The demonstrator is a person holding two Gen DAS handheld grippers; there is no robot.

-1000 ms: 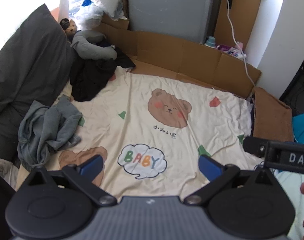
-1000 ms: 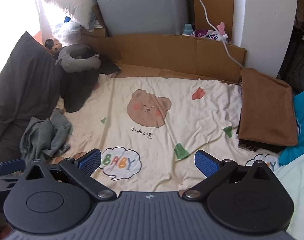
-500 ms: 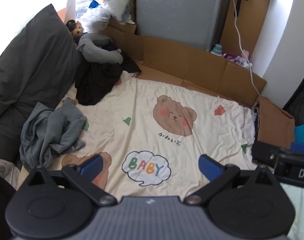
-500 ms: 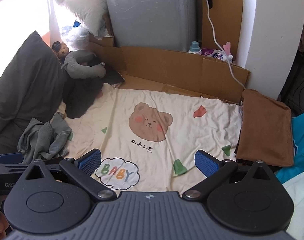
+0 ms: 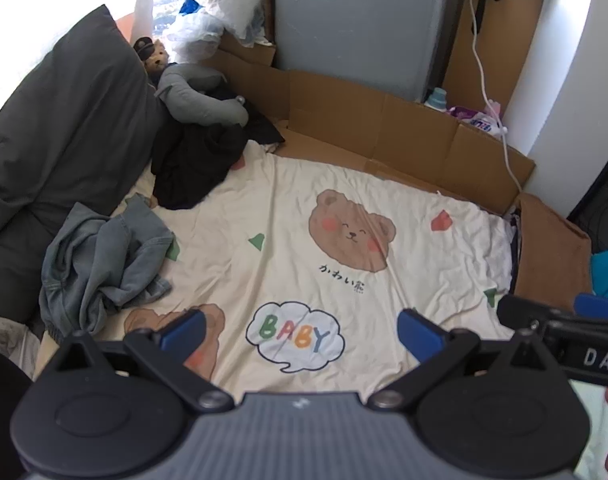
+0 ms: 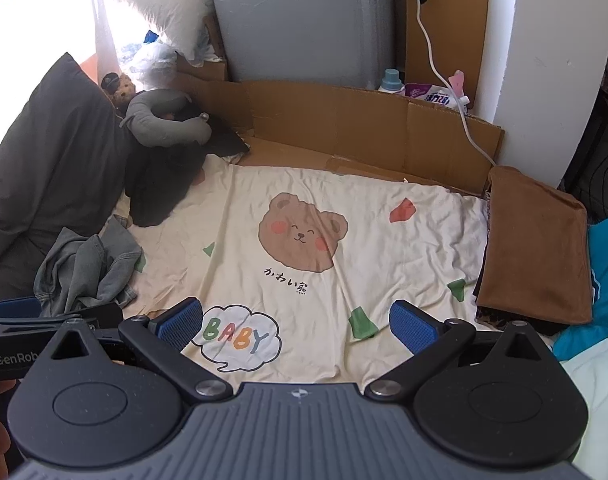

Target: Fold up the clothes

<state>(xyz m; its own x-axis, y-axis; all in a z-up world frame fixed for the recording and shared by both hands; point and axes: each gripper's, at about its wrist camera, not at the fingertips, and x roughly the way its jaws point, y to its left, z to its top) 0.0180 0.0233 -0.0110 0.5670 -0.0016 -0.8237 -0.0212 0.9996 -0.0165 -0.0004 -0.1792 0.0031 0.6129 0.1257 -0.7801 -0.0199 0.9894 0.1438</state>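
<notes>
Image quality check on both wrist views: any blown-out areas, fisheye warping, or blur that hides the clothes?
Left wrist view: window at upper left blown out white, black vignette corners, the crumpled grey-blue garment sharp and evenly lit. Right wrist view: same window glare at upper left, straight edges bowed by the fisheye, the folded brown cloth and cream bear-print sheet clear, no motion blur.

Two crumpled garments lie at the frame's left: one grey-blue piece (image 5: 100, 268) and one black piece (image 5: 196, 168). One folded brown garment (image 6: 536, 248) sits at right. One cream sheet (image 5: 304, 248), one dark pillow (image 5: 60, 132), one teddy bear (image 5: 154, 58).
</notes>
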